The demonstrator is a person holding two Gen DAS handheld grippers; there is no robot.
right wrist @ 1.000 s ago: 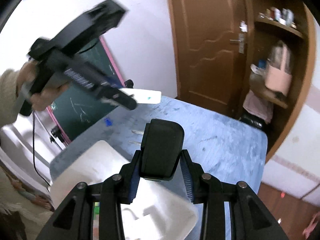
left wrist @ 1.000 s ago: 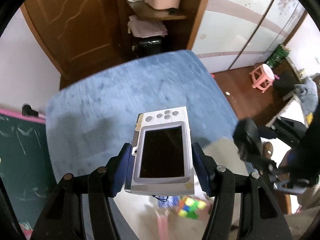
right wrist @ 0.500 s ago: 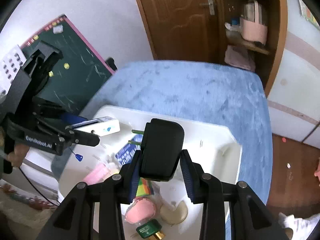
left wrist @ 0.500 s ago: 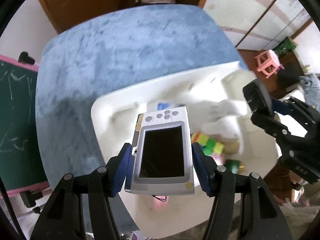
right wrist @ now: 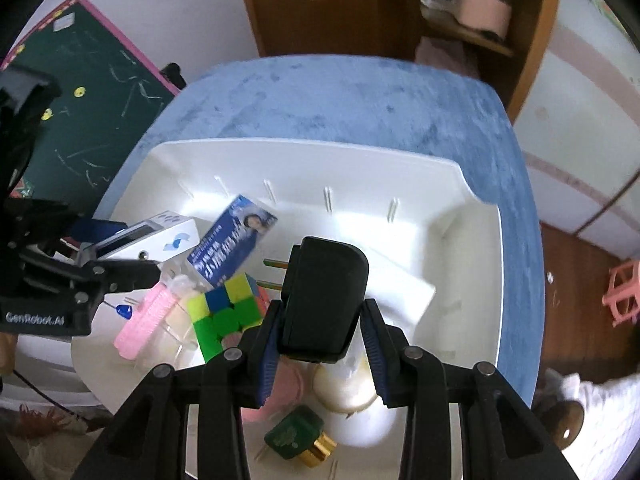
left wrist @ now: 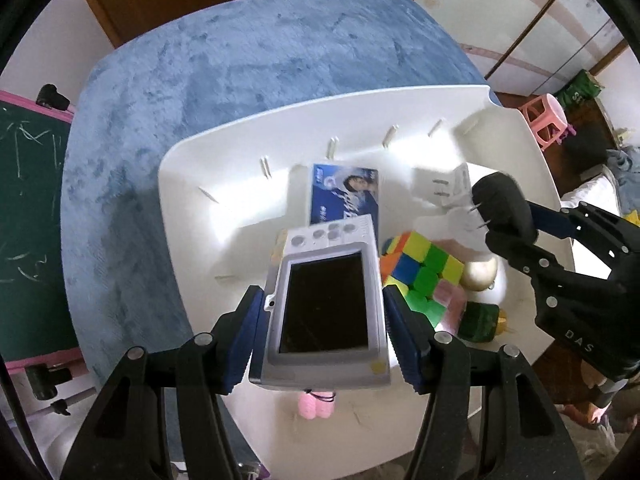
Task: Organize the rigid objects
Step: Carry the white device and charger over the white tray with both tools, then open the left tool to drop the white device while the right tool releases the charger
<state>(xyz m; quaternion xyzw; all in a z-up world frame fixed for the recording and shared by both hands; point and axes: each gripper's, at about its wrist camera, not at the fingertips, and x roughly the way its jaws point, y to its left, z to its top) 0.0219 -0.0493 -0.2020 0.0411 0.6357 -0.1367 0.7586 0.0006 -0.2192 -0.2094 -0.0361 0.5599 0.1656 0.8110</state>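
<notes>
My left gripper [left wrist: 324, 320] is shut on a silver digital camera [left wrist: 326, 304], screen up, held over the left part of a white tray [left wrist: 240, 148]. My right gripper [right wrist: 320, 328] is shut on a black plug adapter [right wrist: 324, 300] with metal prongs, held over the tray [right wrist: 480, 280] middle. In the tray lie a colourful puzzle cube [left wrist: 420, 272], a blue printed box [left wrist: 344, 192], a white plug [left wrist: 440, 188], a green bottle with gold cap [right wrist: 298, 438] and a pink comb [right wrist: 144, 320]. The right gripper shows in the left wrist view [left wrist: 520, 224], the left one in the right wrist view [right wrist: 120, 264].
The tray rests on a blue fuzzy cloth [left wrist: 180, 92] over a table. A green chalkboard [right wrist: 80, 92] stands at the left. A wooden door and shelf [right wrist: 460, 8] are behind. A pink stool [left wrist: 548, 120] stands on the floor at right.
Both grippers have tilted down and moved over the tray, each still holding its object. The tray's contents have come into full view and closer.
</notes>
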